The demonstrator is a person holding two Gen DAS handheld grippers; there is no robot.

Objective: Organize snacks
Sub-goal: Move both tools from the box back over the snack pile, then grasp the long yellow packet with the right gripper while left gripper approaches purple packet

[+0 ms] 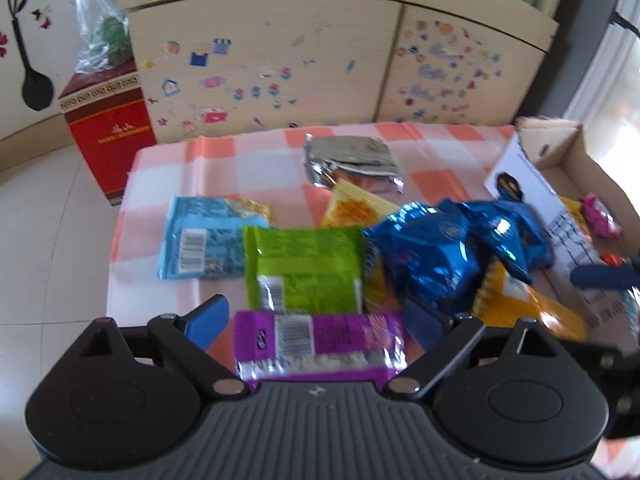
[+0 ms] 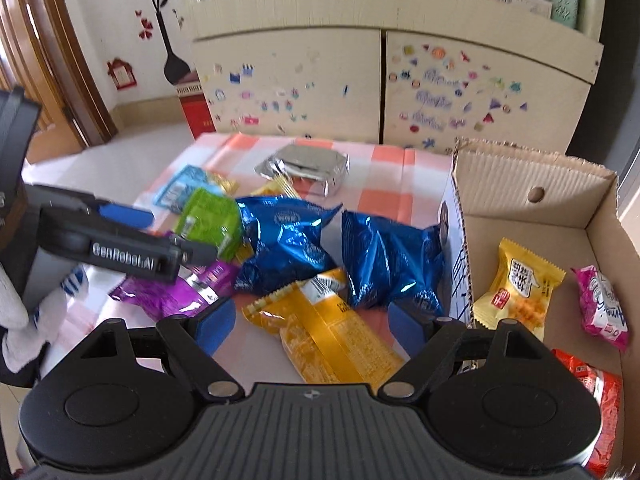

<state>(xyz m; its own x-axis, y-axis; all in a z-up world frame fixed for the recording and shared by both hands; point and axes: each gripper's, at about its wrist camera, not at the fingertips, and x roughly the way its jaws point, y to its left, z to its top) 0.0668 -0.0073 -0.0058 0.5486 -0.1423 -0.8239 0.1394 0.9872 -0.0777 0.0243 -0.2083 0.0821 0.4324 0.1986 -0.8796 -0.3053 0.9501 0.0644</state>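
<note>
The snacks lay scattered on a pink-and-white checked cloth (image 2: 384, 168), beside an open cardboard box (image 2: 520, 184) on its right. Closest to the right gripper (image 2: 308, 326), a long yellow packet (image 2: 320, 332) lay flat between the spread, empty jaws, its long axis running from near the gripper's left finger diagonally toward the camera; its print was too small to read. The left gripper (image 1: 316, 320) also stood wide and released, a purple packet (image 1: 320, 344) lying crosswise between its blue pads (image 1: 208, 320), barcode side up, though contact could not be told. Beyond it lay a green packet (image 1: 304, 268), a light blue packet (image 1: 200, 240), two shiny blue bags (image 2: 288, 244) and a silver foil pack (image 1: 348, 160). Inside the box sat a small yellow sweet (image 2: 516, 288) with Korean-looking characters, a pink wrapper (image 2: 600, 304) and a red packet (image 2: 592, 400). The left tool's side, seen from the right wrist camera, read "GenRobot.AI". A sticker-covered cabinet (image 2: 300, 80) stood behind.
</note>
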